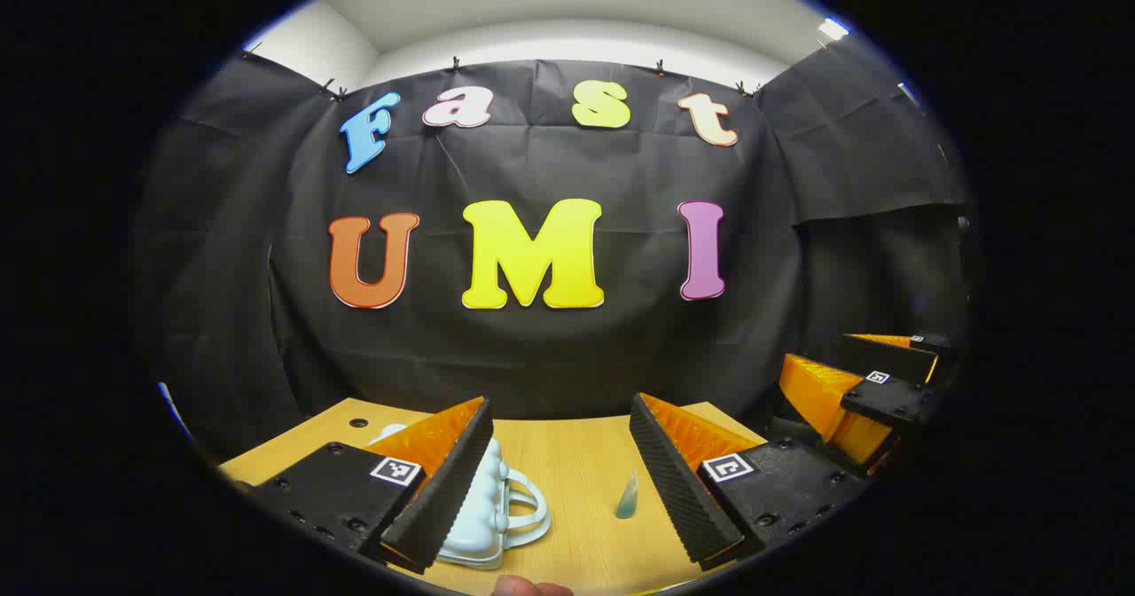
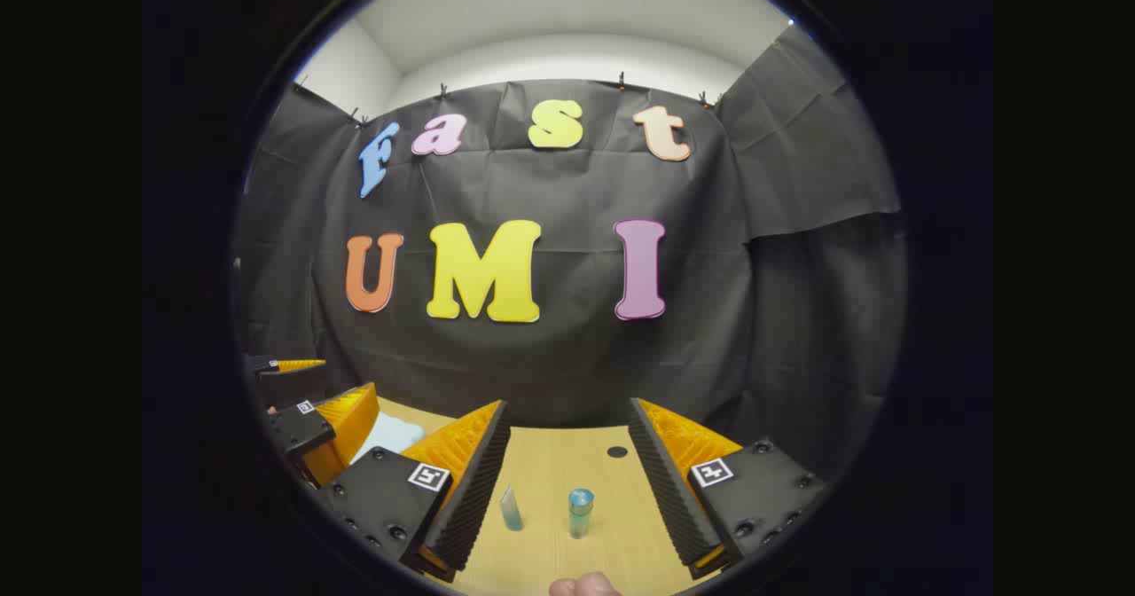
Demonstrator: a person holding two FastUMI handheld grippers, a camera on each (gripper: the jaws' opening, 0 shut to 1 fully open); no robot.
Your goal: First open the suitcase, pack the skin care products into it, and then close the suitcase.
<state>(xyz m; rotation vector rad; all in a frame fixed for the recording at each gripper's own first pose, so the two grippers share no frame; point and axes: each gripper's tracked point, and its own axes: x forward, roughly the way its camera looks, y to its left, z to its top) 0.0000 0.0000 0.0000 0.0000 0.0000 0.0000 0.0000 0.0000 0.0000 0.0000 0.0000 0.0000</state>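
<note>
Suitcase (image 1: 492, 512) beside left gripper's (image 1: 561, 481) finger

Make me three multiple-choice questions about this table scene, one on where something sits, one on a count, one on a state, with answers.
1. Where does the suitcase lie in the left gripper view?
A. between the fingers, toward the left one
B. on the floor
C. hung on the wall

2. How many skin care items stand on the wooden table in the right gripper view?
A. none
B. two
C. five

3. How is the right gripper?
A. shut on the bottle
B. open, holding nothing
C. shut on the suitcase

Answers: A, its pale shell lies by the left finger; B, a tube and a blue-capped bottle; B, the fingers stand wide apart.
</note>
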